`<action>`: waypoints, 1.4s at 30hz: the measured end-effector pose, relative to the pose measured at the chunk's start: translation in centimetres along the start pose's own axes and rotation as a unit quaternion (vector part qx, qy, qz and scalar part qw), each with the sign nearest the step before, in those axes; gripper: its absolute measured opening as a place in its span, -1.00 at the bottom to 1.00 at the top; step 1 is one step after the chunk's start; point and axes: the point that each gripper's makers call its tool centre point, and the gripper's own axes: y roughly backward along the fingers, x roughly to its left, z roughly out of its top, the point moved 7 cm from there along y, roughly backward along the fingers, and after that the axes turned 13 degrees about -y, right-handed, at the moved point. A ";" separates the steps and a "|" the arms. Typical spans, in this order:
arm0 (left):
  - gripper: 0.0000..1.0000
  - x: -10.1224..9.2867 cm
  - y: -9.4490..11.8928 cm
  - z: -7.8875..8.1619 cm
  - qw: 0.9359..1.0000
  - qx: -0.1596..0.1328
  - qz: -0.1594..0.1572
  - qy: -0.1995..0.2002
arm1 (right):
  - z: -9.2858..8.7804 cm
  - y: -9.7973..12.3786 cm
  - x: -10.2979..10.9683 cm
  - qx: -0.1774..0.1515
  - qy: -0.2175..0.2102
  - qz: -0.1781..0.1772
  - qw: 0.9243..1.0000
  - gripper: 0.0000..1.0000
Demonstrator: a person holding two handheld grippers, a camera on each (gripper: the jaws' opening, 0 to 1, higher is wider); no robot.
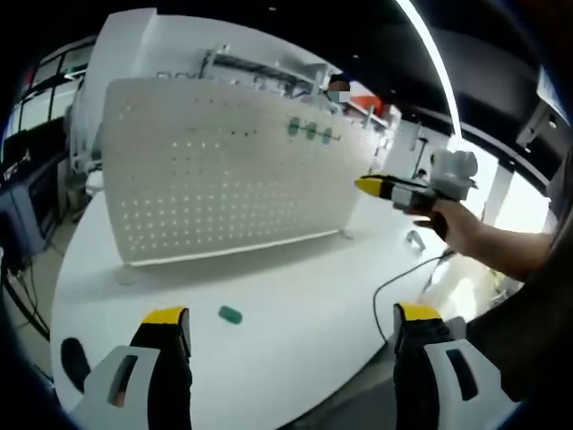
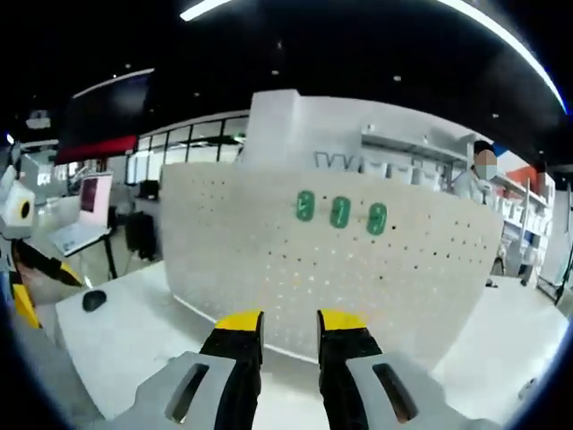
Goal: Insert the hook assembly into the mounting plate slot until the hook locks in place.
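A white pegboard mounting plate (image 1: 224, 179) stands upright on the white table (image 1: 295, 296). Three green hooks (image 1: 311, 132) sit in a row near its upper right. One loose green hook (image 1: 230, 314) lies flat on the table in front of the board. My left gripper (image 1: 291, 318) hangs wide open above the table, its left jaw just left of the loose hook, with nothing between the jaws. My right gripper (image 2: 291, 322) faces the pegboard (image 2: 358, 269) below the three hooks (image 2: 340, 212), jaws a narrow gap apart and empty. A hand holds that right gripper (image 1: 394, 188) up near the board's right end.
A black cable (image 1: 403, 278) snakes over the table's right side. A black mouse (image 2: 94, 300) and a laptop (image 2: 81, 224) lie left of the board. The left gripper (image 2: 27, 287) shows at the left edge. A person (image 2: 483, 175) stands behind, by shelving.
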 end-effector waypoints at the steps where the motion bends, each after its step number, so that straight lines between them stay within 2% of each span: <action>1: 0.90 0.0 0.0 -0.1 1.000 0.001 -0.001 0.000 | -0.3 0.2 0.2 0.003 0.000 0.002 1.000 -0.55; 3: 0.88 0.1 -0.2 -0.4 1.000 0.002 -0.001 0.000 | -1.2 0.6 0.7 0.009 -0.002 0.011 1.000 -0.55; 5: 0.88 0.1 -0.3 -0.7 1.000 0.005 -0.001 -0.001 | -2.4 1.0 1.3 0.021 0.021 0.021 0.999 -0.55; 6: 0.87 0.1 -0.5 -1.1 1.000 0.011 -0.002 -0.001 | -3.3 1.3 1.7 0.040 0.034 0.030 0.998 -0.55; 15: 0.82 0.1 -0.9 -2.4 1.000 0.024 -0.012 -0.003 | -7.9 3.9 5.0 0.094 0.017 0.072 0.993 -0.55; 19: 0.80 0.4 -1.4 -3.2 0.999 0.032 -0.016 -0.020 | -9.4 5.1 6.3 0.115 0.011 0.090 0.989 -0.55; 22: 0.79 0.5 -1.8 -3.7 0.999 0.037 -0.023 -0.024 | -10.1 5.9 6.8 0.124 0.001 0.095 0.988 -0.55; 25: 0.78 0.6 -2.2 -4.0 0.998 0.039 -0.029 -0.026 | -10.9 6.6 7.2 0.135 -0.042 0.097 0.985 -0.56; 31: 0.76 0.8 -2.8 -4.4 0.998 0.047 -0.036 -0.028 | -12.4 7.7 7.9 0.161 -0.036 0.106 0.981 -0.56; 36: 0.74 1.0 -3.4 -4.6 0.997 0.049 -0.040 -0.035 | -12.4 8.0 7.8 0.170 -0.037 0.110 0.979 -0.55; 42: 0.71 1.4 -4.2 -6.2 0.996 0.070 -0.045 -0.036 | -12.7 8.8 8.2 0.183 -0.036 0.121 0.975 -0.55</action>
